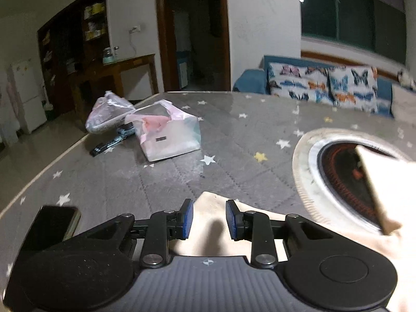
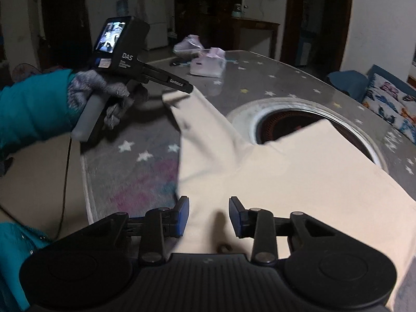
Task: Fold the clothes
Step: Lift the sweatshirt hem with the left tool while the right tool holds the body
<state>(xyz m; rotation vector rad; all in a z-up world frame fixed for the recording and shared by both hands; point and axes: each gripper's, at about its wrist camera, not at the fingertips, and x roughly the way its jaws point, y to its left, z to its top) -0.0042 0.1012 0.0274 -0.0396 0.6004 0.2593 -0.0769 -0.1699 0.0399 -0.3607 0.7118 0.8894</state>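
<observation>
A cream garment lies spread on the grey star-patterned table cover, partly over a round heater opening. In the left wrist view my left gripper is open, its blue pads on either side of a corner of the cream cloth. In the right wrist view the left gripper is at the garment's far left corner, held by a gloved hand. My right gripper is open over the garment's near edge, cloth between its jaws.
Plastic bags and a dark strap lie at the far side of the table. A black phone lies near the left gripper. The heater opening is in the table's middle. A sofa with butterfly cushions stands behind.
</observation>
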